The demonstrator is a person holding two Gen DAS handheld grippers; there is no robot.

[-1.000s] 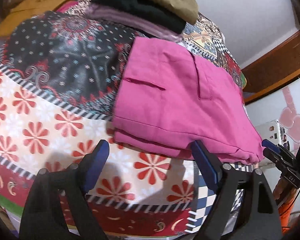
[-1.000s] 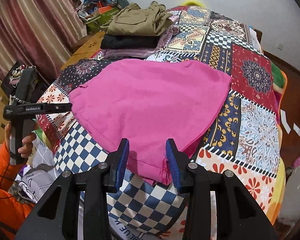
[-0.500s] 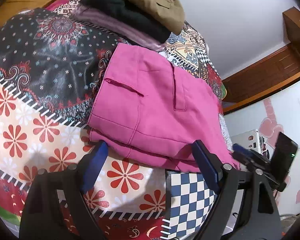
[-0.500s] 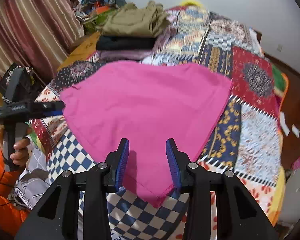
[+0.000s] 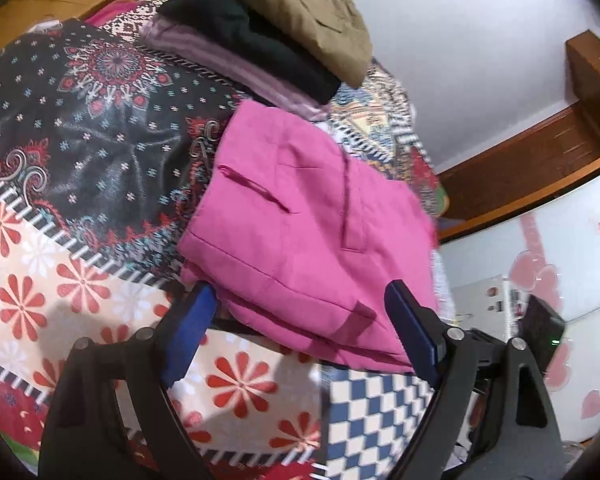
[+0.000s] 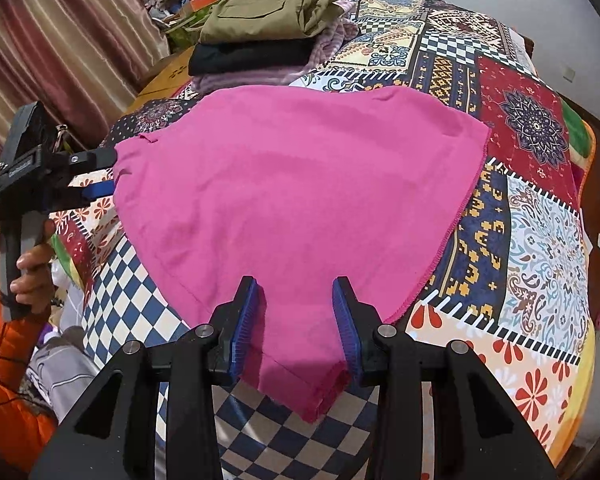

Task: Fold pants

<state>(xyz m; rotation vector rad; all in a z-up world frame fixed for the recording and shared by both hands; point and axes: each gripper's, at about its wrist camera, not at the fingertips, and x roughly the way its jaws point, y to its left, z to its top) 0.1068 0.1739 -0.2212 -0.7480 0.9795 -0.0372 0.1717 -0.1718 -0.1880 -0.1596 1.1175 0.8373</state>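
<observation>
Pink pants (image 5: 300,216) lie folded on the patchwork quilt (image 5: 80,160), one pocket slit facing up. My left gripper (image 5: 300,328) is open wide, and the pants' near folded edge sits between its blue pads without being pinched. In the right wrist view the pants (image 6: 292,184) spread broad and smooth, narrowing to a corner at the bed's near edge. My right gripper (image 6: 296,320) hangs just over that corner, jaws partly apart, cloth below and between them. The left gripper (image 6: 104,174) shows at the pants' left edge, held by a hand in an orange sleeve.
A stack of folded clothes (image 6: 260,28), khaki on black on mauve, sits at the far end of the bed (image 5: 284,28). Striped curtains (image 6: 60,48) hang at the left. The quilt (image 6: 540,220) drops off at the near and right edges. A wooden frame (image 5: 540,152) lines the wall.
My left gripper closed in on the pants' folded edge, which now lies between its fingers. The right gripper sank toward the near corner, now between its pads. Neither gripper's gap changed visibly.
</observation>
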